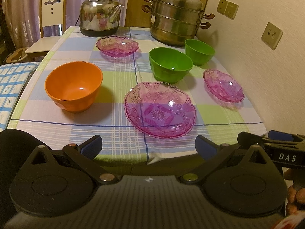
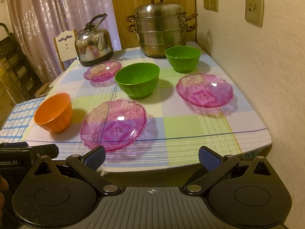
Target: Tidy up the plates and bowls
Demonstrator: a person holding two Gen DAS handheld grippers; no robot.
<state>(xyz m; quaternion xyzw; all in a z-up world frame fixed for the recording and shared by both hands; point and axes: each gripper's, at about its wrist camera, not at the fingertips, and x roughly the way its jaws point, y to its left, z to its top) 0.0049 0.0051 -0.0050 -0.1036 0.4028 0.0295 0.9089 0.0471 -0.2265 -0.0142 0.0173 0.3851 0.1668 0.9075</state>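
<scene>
1. A table covered by a pastel checked tablecloth (image 1: 122, 87) is seen in both wrist views, set against a cream wall on its right side.
2. The left gripper (image 1: 148, 147) is held just short of the table's near edge; its blue-padded jaws are spread wide apart and nothing is gripped between them.
3. The right gripper (image 2: 151, 157) is held likewise at the near edge, jaws released and empty.
4. A large pink transparent cut-glass plate (image 1: 160, 109) is placed nearest the grippers, close to the near edge.
5. An orange plastic bowl (image 1: 74, 85) is stood upright to the left of that plate, apart from it.
6. A large green plastic bowl (image 1: 170, 64) is stood behind the near plate, towards the middle of the table.
7. A smaller green plastic bowl (image 1: 199, 51) is placed farther back and to the right, near the large one; whether they touch cannot be told.
8. A second pink glass plate (image 1: 224, 85) is laid near the right edge, beside the wall.
9. A third pink glass plate (image 1: 117, 45) is laid at the far left of centre, just in front of a steel kettle (image 1: 101, 17).
10. A stacked steel steamer pot with lid (image 1: 177, 17) is stood at the far right corner.
11. A white wooden chair (image 1: 52, 11) is seen beyond the table's far left corner, before pale curtains.
</scene>
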